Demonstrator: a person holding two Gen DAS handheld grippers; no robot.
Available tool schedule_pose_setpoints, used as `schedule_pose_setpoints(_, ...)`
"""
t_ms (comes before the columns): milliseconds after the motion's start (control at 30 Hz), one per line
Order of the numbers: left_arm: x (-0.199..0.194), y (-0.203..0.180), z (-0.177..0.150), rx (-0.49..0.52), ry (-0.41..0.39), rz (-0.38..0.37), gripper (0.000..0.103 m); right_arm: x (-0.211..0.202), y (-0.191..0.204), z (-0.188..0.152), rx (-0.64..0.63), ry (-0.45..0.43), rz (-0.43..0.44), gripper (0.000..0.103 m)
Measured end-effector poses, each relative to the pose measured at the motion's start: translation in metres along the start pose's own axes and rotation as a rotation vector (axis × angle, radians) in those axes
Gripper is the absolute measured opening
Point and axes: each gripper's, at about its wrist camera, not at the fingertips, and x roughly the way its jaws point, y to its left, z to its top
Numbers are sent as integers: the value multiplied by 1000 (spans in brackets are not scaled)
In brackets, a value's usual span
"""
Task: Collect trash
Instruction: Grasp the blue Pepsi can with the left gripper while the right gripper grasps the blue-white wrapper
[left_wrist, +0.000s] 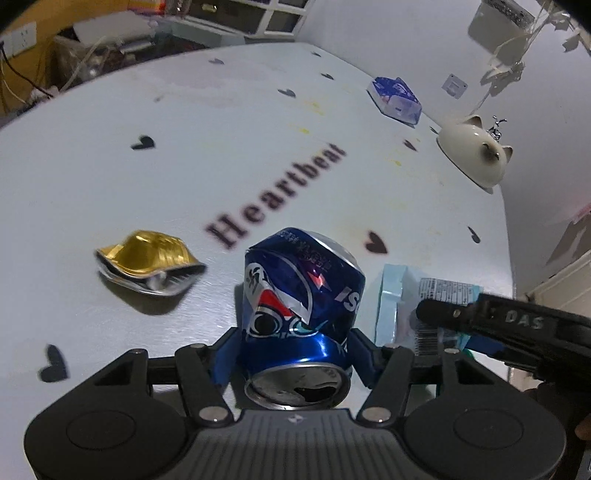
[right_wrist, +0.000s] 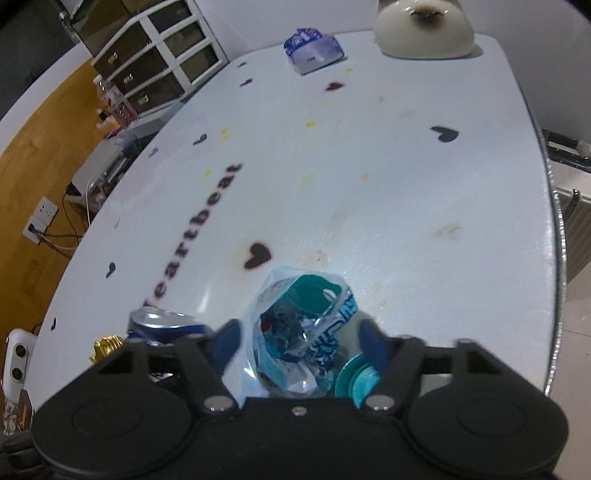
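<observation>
A dented blue soda can (left_wrist: 299, 306) lies on the white table (left_wrist: 221, 155) with its opened top toward the camera. My left gripper (left_wrist: 295, 350) is shut on it, one blue pad pressing each side. A crushed gold can (left_wrist: 147, 262) lies to its left. A clear and teal plastic wrapper (right_wrist: 299, 332) sits between the fingers of my right gripper (right_wrist: 299, 341). The left pad touches the plastic, while a small gap shows at the right pad. In the left wrist view the right gripper's finger (left_wrist: 498, 321) hangs over this wrapper (left_wrist: 395, 295).
A teal round lid (right_wrist: 356, 378) lies by the right pad. A tissue pack (right_wrist: 314, 50) and a cream cat-shaped pot (right_wrist: 424, 33) stand at the far end. The table's edge (right_wrist: 554, 221) runs close on the right, with a drawer cabinet (right_wrist: 155, 62) off to the left.
</observation>
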Motion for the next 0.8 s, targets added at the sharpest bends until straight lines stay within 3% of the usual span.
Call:
schedule_pose_setpoints(333,-24,-2,1,20,-45,36,62,-19,15,-20,-112,-20,29,40)
schedule_pose_setpoints(800,-70,-13,-36,44,-59,20,62,-92,5,-64,-94,-74,17,39)
